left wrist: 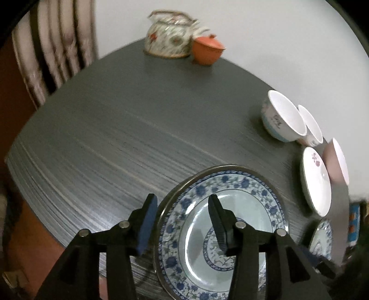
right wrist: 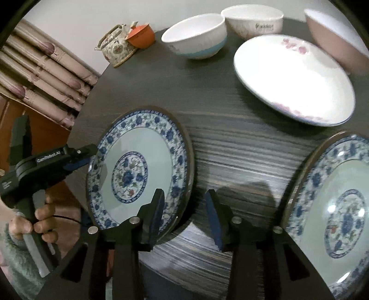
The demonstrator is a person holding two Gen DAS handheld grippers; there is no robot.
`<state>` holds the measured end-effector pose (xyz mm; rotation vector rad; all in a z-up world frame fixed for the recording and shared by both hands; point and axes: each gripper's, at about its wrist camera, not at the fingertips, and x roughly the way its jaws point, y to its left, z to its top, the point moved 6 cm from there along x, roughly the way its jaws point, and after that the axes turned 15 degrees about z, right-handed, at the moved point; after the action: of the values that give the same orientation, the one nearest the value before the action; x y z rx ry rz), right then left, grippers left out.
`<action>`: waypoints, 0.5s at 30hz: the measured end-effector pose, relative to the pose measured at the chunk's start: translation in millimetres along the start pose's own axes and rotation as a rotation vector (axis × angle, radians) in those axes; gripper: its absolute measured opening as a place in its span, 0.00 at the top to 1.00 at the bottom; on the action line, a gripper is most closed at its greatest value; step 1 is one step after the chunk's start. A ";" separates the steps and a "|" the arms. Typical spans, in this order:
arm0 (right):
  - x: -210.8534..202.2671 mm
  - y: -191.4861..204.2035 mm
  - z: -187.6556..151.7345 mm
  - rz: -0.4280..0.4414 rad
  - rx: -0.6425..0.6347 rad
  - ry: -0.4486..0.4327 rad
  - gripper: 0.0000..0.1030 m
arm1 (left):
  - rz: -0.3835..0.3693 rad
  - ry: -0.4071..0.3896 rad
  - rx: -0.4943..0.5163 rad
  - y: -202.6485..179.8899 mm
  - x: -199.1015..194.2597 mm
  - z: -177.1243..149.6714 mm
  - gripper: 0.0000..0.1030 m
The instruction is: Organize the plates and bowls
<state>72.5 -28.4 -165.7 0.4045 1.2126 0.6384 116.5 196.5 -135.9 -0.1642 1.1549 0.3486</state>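
A blue-and-white floral plate (left wrist: 230,191) (right wrist: 138,147) lies flat on the grey table (left wrist: 115,138) near its front edge. My left gripper (left wrist: 182,200) straddles its left rim, one finger outside the rim and the other over the plate's well, pads clear of it. The left gripper (right wrist: 88,157) also shows from the right wrist, held by a hand. My right gripper (right wrist: 185,193) straddles the opposite rim, also open. A second blue-and-white plate (right wrist: 334,219) (left wrist: 322,237), a white plate with pink flowers (right wrist: 293,78) (left wrist: 316,182) and three bowls stand to the right.
A white bowl with a blue band (right wrist: 196,37), a plain white bowl (right wrist: 253,20) and a pink bowl (right wrist: 334,39) sit at the back. A floral teapot (left wrist: 168,37) and an orange lidded cup (left wrist: 207,49) stand at the far edge. A curtain (left wrist: 57,46) hangs beyond the table.
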 end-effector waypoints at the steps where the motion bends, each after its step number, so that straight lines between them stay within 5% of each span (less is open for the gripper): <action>1: -2.8 0.9 0.4 -0.024 -0.023 -0.011 0.63 | 0.010 -0.015 0.012 -2.8 -2.5 0.4 0.54; 8: -24.0 2.0 4.9 -0.091 -0.093 -0.076 0.62 | 0.069 -0.107 0.066 -19.8 -18.9 -5.5 0.54; 15: -53.9 -3.6 7.3 -0.151 -0.133 -0.157 0.57 | 0.071 -0.109 0.145 -54.0 -27.0 -21.3 0.54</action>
<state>68.9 -65.7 -126.1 0.2441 1.0334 0.5439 107.4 134.5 -122.6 0.0229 1.0752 0.3313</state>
